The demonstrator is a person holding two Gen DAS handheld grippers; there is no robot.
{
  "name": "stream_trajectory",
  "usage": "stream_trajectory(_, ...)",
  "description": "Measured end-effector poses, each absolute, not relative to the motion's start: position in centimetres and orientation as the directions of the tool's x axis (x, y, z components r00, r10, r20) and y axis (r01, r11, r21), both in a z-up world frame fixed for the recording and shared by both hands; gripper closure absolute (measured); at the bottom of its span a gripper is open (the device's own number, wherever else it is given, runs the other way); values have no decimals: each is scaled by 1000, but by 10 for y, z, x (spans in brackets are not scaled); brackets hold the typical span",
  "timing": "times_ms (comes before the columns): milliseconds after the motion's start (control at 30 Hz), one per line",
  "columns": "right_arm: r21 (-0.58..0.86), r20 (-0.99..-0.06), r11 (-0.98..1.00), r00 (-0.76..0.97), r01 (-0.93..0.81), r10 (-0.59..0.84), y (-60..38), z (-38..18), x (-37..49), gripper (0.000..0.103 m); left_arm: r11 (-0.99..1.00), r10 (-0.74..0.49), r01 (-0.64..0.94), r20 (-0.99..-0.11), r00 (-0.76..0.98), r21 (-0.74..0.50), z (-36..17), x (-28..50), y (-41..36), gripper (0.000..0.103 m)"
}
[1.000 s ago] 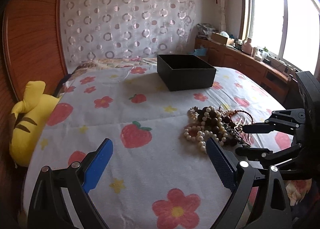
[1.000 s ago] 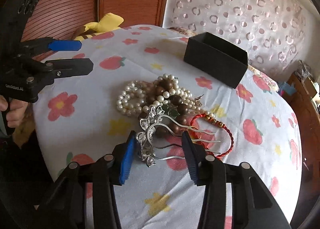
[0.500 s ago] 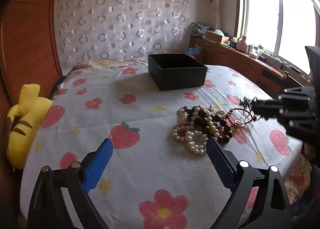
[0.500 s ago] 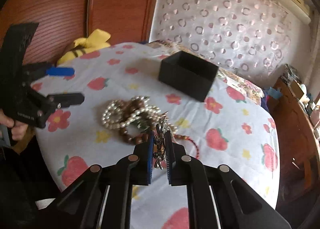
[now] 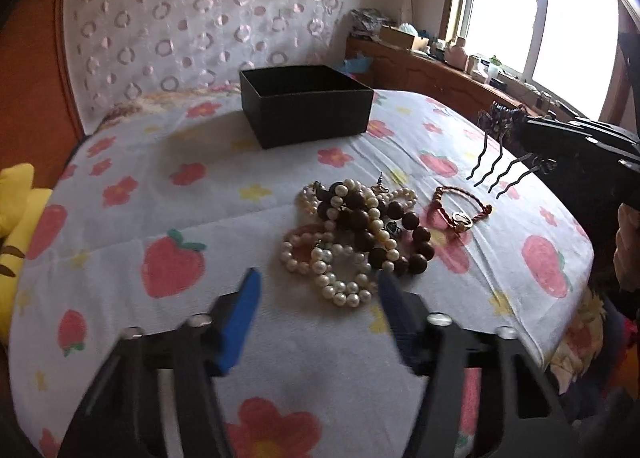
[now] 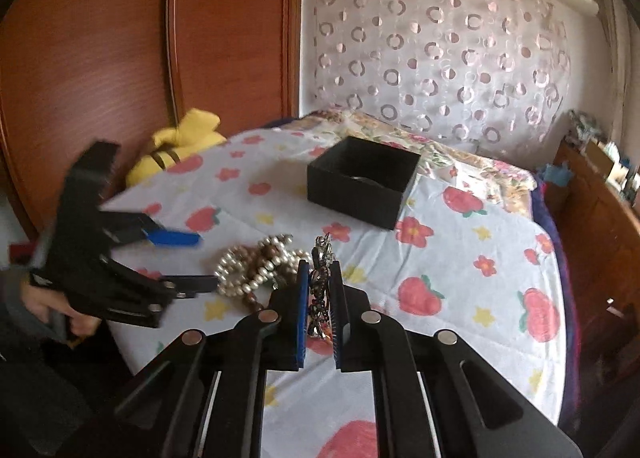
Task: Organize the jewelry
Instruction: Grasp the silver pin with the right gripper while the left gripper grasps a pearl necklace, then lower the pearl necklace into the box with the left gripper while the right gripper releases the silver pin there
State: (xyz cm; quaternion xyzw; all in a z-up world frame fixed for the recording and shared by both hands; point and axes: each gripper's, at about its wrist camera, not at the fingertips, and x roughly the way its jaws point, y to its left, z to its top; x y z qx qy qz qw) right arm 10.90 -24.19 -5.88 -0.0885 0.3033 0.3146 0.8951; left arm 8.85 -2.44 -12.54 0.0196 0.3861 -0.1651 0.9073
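Presently catalogued, on a floral bedspread (image 5: 168,186):

Item one: silver hair comb (image 6: 321,290), clenched upright between the pads of the right gripper (image 6: 320,300) and held clear of the bed, its prongs (image 5: 500,170) dangling; judged lifted for transfer to the black box (image 6: 362,182), which stands open well beyond.

Item two: heap of pearl strands and dark wooden beads (image 5: 352,238), tangled, lying flat just ahead of the left gripper (image 5: 316,322). Its jaws have just been closing and are half parted; nothing is gripped yet.

Item three: red cord bracelet (image 5: 460,210), beside the heap, untouched.
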Motion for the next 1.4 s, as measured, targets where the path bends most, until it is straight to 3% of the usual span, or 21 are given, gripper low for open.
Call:
stream_trajectory(100, 65, -583, 782, 613, -620, 533, -245, -55, 110, 92, 944, -286, 316, -726, 626, -100, -129, 95, -26, 68)
stream_trajectory(267, 42, -579, 787, 627, -616, 521, -243, -52, 109, 92, 939, -309, 318, -734, 605, -133, -132, 101, -25, 70)
stream_trajectory(367, 33, -583, 793, 632, -608, 510, -245, -54, 111, 92, 933, -329, 326, -731, 598, -153, -132, 103, -26, 78)
stream_trajectory(500, 37, -587, 798, 633, -602, 505, -247, -58, 111, 92, 921, -367, 338, -721, 588, -193, -129, 108, -25, 96)
stream_trajectory(733, 36, -588, 799, 634, -600, 502, -247, -59, 110, 92, 913, -391, 357, -671, 630, -196, -108, 92, -21, 97)
stream_trajectory(1400, -8, -529, 791, 674, -611, 515, -246, -25, 114, 92, 910, -404, 405, -417, 814, -92, 57, 97, -19, 97)
